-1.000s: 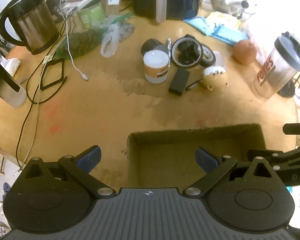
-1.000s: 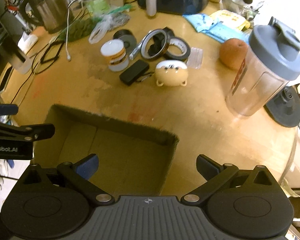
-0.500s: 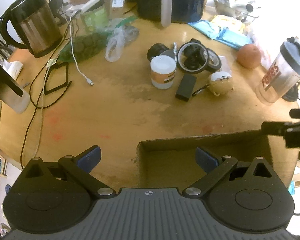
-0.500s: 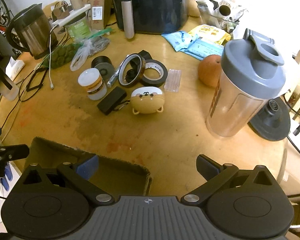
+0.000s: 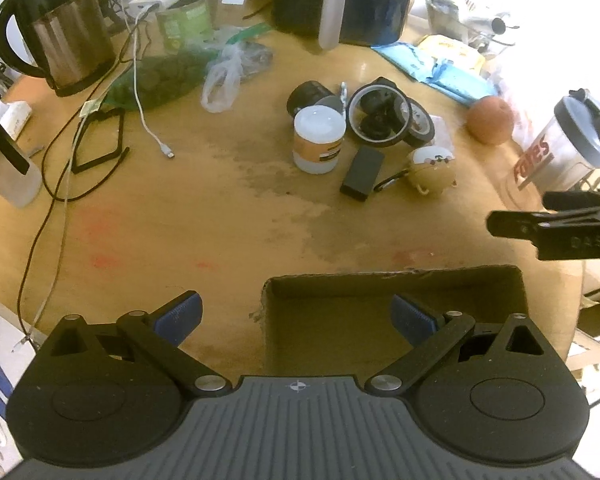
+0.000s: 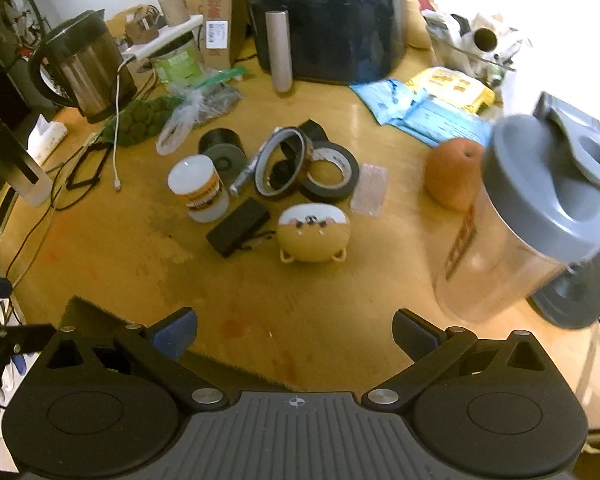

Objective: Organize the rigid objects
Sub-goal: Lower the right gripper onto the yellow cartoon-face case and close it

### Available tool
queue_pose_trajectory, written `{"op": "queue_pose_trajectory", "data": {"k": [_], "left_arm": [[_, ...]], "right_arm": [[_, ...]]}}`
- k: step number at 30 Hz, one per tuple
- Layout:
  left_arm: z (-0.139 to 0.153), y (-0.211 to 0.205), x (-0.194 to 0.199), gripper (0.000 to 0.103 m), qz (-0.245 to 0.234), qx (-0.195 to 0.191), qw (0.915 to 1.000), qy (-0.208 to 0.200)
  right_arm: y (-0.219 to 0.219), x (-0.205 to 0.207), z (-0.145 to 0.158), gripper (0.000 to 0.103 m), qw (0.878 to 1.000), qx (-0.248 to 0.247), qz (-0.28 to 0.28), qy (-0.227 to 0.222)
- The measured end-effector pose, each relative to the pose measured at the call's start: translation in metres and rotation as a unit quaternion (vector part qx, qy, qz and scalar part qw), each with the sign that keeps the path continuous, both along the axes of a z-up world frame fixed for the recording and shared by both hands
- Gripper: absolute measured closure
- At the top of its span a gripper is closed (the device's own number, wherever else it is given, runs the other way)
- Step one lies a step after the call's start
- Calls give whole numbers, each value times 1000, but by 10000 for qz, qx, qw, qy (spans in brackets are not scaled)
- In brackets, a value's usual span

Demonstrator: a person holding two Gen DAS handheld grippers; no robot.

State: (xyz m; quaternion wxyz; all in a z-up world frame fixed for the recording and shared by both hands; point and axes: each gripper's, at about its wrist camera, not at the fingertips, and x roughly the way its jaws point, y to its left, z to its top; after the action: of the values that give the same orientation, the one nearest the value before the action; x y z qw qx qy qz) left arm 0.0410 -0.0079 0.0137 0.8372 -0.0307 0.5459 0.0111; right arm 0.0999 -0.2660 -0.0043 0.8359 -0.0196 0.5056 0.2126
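Observation:
An open cardboard box (image 5: 396, 320) sits at the near edge of the round wooden table (image 5: 220, 216); only its corner (image 6: 84, 308) shows in the right wrist view. Mid-table lies a cluster: a white jar (image 6: 198, 188), a black block (image 6: 238, 226), a yellow animal-shaped case (image 6: 312, 234), tape rolls (image 6: 328, 172) and a black spool (image 6: 222, 150). My left gripper (image 5: 296, 316) is open above the box's left wall, holding nothing. My right gripper (image 6: 294, 330) is open over bare table, short of the case, and shows at the right edge (image 5: 560, 224) of the left wrist view.
A shaker bottle (image 6: 540, 216) and an orange (image 6: 454, 178) stand on the right. A kettle (image 5: 60, 28), cables (image 5: 84, 148), bagged greens (image 5: 168, 76) and a monitor edge (image 5: 4, 160) fill the left. A dark air fryer (image 6: 332, 16) and blue packets (image 6: 424, 108) sit at the back.
Both grippers have moved forward and up from over the box. The right one has swung off the box toward the item cluster and the shaker bottle. Jaws stayed open.

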Motion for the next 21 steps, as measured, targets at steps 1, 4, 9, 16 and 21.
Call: {"op": "queue_pose_trajectory", "data": {"k": [1,4,9,16,21], "left_arm": [[0,0,0,1,3,-15,10000,7],[-1,1,1,1,0,-74,10000,31],[-2,4,2,1,14,-160,9999,57],[-3,14,1,1,189,-246,9995,58],[-6,26,-1,1,410,-298,9986,115]], "right_arm": [[3,2,0,0,10000,-10,45,-59],[10,7,-3,0,9997,0,177,-158],[21,20,-13,0,9996,-78,234,-169],[31,42,-31,0,9994,-305,132,-123],[37,57,-43,0,9987,-478,139,-84]]}}
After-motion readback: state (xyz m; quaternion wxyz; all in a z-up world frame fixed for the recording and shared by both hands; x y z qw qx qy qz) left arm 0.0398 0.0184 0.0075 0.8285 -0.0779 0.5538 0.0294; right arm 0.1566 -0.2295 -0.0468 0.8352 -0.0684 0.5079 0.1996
